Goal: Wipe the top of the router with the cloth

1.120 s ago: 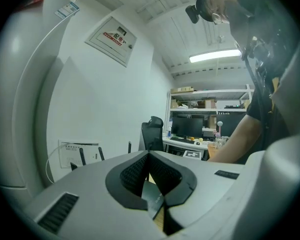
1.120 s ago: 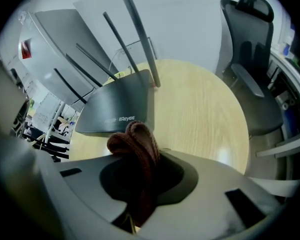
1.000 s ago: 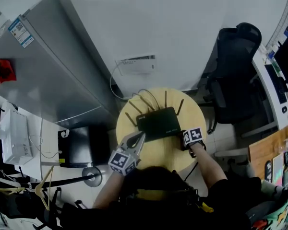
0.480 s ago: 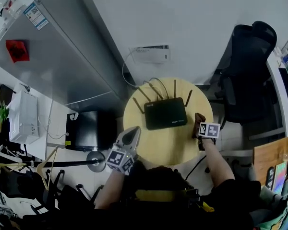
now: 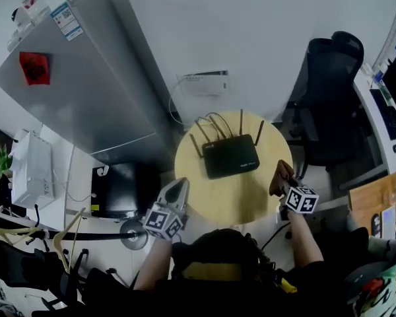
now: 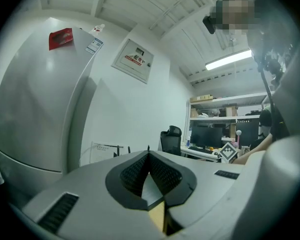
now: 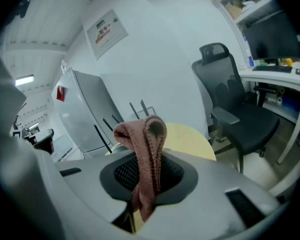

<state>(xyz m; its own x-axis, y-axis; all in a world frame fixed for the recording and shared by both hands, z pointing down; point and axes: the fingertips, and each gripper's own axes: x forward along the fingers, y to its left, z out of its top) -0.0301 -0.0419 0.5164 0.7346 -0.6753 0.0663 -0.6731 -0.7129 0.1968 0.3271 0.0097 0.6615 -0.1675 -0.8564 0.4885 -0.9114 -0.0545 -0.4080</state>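
Observation:
A black router (image 5: 230,156) with several antennas lies on the far half of a round wooden table (image 5: 231,200). My right gripper (image 5: 282,177) is lifted at the table's right edge, clear of the router, and is shut on a brown cloth (image 7: 144,156) that stands up folded between its jaws; the cloth (image 5: 279,176) shows as a brown bunch in the head view. My left gripper (image 5: 177,191) hangs off the table's left edge with its jaws closed and nothing between them. The router's antennas (image 7: 139,109) poke up behind the cloth.
A tall grey fridge (image 5: 99,91) stands to the left and a black office chair (image 5: 327,104) to the right of the table. A white power strip (image 5: 203,83) lies on the floor behind it. Shelving and cables crowd the left; a desk (image 5: 383,111) lies right.
My right gripper has drawn the cloth off the router's right end and back to the table's right edge. The left gripper has pulled away from the router's left side to beyond the rim.

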